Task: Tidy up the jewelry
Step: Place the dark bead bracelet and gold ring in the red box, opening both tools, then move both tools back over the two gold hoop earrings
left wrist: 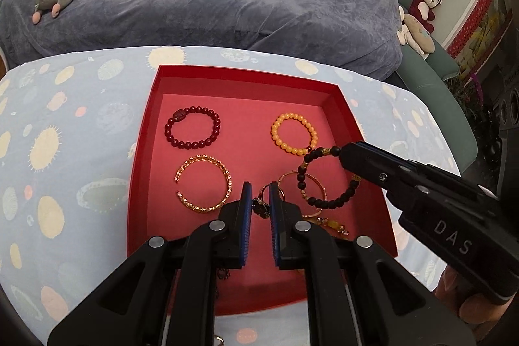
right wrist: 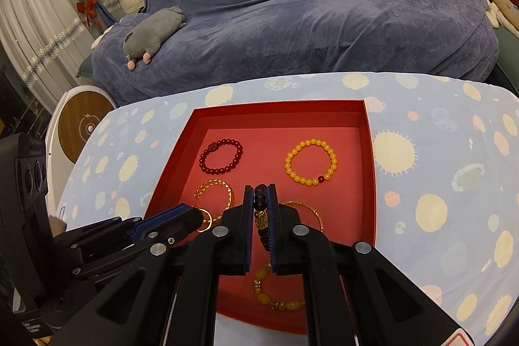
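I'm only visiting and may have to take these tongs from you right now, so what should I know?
Right tongs: shut on the black bead bracelet, lifted over the near right part of the red tray.
Left tongs: open, holding nothing, over a small ring in the tray.
Already spread out flat: dark red bracelet, yellow bracelet, gold bangle.
Still bunched near the front: a thin gold bangle under the black one and a yellow stone bracelet.
Likely next: set the black bracelet on a bare spot, then separate the rest.
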Tool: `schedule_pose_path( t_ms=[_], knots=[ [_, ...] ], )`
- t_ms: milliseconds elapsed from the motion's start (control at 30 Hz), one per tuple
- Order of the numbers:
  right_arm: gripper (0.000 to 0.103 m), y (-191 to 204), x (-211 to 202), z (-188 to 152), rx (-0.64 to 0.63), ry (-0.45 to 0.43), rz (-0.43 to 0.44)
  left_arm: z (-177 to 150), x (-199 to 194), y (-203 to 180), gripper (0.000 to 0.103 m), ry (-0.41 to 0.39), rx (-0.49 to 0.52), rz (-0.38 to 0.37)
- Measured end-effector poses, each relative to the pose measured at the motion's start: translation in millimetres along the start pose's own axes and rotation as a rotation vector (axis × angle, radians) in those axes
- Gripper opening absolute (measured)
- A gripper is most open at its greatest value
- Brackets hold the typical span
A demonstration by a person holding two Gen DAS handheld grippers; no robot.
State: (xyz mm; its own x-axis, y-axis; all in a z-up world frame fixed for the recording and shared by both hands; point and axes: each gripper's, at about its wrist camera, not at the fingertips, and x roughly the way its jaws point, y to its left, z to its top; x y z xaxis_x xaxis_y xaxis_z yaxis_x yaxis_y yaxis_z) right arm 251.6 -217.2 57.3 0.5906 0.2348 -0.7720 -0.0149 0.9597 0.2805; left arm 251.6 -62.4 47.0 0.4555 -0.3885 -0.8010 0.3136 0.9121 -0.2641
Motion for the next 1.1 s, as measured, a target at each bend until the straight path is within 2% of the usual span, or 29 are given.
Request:
schedule_pose_path(
  t_ms=[267,567,600,667,733,767,833,1100],
  knots=[
    [0.008,-18.8,36.3,-1.5,0.006,0.048,-0.046,-2.8,34.9,6.7,0.01,0.05,0.009,0.028],
    [0.009,-29.9,48.6,-5.1,-0.027,0.064,-0.133,-9.3,42.9,10.1,0.011,0.063,0.008,0.043],
    [0.014,-30.8,46.8,-5.6,-0.026,0.058,-0.139,-8.8,42.4,10.8,0.012,0.052,0.005,0.055],
    [0.02,-30.9,41.1,-5.8,-0.023,0.046,-0.142,-9.2,38.6,11.5,0.033,0.032,0.0,0.067],
    [0.033,-30.6,32.4,-6.7,-0.015,0.028,-0.14,-8.8,32.7,12.2,0.041,0.012,-0.004,0.075],
    [0.034,-29.0,28.7,-7.0,-0.013,0.022,-0.138,-8.0,29.4,12.0,0.043,0.005,-0.002,0.076],
    [0.036,-25.5,20.7,-9.2,-0.021,0.014,-0.137,-8.0,23.4,11.7,0.047,-0.003,-0.004,0.084],
    [0.043,-12.3,-13.4,-25.4,-0.033,-0.015,-0.128,-20.9,-10.1,1.9,0.048,-0.036,0.015,0.089]
  ],
)
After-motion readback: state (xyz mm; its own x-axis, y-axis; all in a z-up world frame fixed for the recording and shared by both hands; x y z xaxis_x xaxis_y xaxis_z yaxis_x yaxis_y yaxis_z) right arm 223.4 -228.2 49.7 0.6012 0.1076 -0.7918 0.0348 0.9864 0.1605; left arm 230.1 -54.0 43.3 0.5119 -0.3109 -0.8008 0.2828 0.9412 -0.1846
